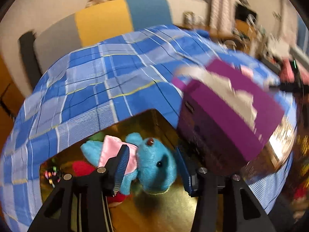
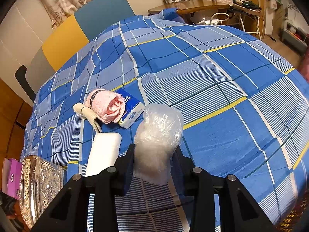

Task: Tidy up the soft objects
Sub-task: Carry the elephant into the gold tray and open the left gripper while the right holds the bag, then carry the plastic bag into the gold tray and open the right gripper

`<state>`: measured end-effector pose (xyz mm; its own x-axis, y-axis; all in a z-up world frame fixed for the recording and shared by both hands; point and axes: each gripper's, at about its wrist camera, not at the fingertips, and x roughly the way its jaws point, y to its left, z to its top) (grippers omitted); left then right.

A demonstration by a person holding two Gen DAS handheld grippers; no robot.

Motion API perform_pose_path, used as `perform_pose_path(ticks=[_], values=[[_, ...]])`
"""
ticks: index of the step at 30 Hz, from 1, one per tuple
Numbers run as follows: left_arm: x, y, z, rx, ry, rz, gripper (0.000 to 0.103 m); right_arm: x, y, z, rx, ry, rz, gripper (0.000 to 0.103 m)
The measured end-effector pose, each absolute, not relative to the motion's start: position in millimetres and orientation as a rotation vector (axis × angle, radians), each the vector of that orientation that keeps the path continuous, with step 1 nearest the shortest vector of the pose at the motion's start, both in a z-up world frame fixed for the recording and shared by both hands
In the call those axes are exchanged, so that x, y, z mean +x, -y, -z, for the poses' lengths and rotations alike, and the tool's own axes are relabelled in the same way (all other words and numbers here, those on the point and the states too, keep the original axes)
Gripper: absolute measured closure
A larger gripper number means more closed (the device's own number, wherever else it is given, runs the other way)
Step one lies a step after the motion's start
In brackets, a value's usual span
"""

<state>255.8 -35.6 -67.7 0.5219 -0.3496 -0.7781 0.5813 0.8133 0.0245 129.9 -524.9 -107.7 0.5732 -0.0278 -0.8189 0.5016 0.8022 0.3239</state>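
In the left wrist view my left gripper [image 1: 151,148] reaches down into a gold box [image 1: 154,118]. A blue plush toy [image 1: 154,164] with a pink bow lies between its fingers on the box floor; the jaws stand apart and do not squeeze it. A red soft thing [image 1: 82,168] lies beside it, partly hidden. In the right wrist view my right gripper [image 2: 154,148] is shut on a crumpled clear plastic bag [image 2: 158,133] above the blue plaid bedcover [image 2: 222,81]. On the cover lie a rolled pink towel [image 2: 108,106], a tissue pack [image 2: 132,109], a beige cloth piece [image 2: 87,113] and a white foam block [image 2: 104,154].
A purple tissue box [image 1: 222,119] sits blurred at the gold box's right side. The right wrist view has the embossed metallic box [image 2: 38,181] at lower left with the purple box [image 2: 11,179] beyond it. A colour-block headboard [image 2: 77,34] and a wooden table [image 2: 193,5] stand behind the bed.
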Motion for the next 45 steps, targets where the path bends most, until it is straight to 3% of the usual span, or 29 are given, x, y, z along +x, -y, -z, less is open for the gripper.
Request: perform_pose_path(ticks=[6, 10, 26, 36, 45], values=[[253, -12, 45, -0.067, -0.837, 0.449, 0.054, 128, 525, 103, 0.572, -0.894, 0.337, 0.065], [231, -26, 43, -0.166, -0.819, 0.419, 0.054, 126, 522, 98, 0.559, -0.871, 0.336, 0.065], [160, -35, 73, -0.226, -0.857, 0.43, 0.054, 96, 466, 15, 0.36, -0.653, 0.301, 0.065], [133, -56, 74, -0.214, -0.819, 0.408, 0.054, 88, 349, -65, 0.181, -0.529, 0.092, 0.065], [123, -95, 63, -0.23, -0.761, 0.331, 0.054, 103, 225, -79, 0.123, -0.538, -0.182, 0.065]])
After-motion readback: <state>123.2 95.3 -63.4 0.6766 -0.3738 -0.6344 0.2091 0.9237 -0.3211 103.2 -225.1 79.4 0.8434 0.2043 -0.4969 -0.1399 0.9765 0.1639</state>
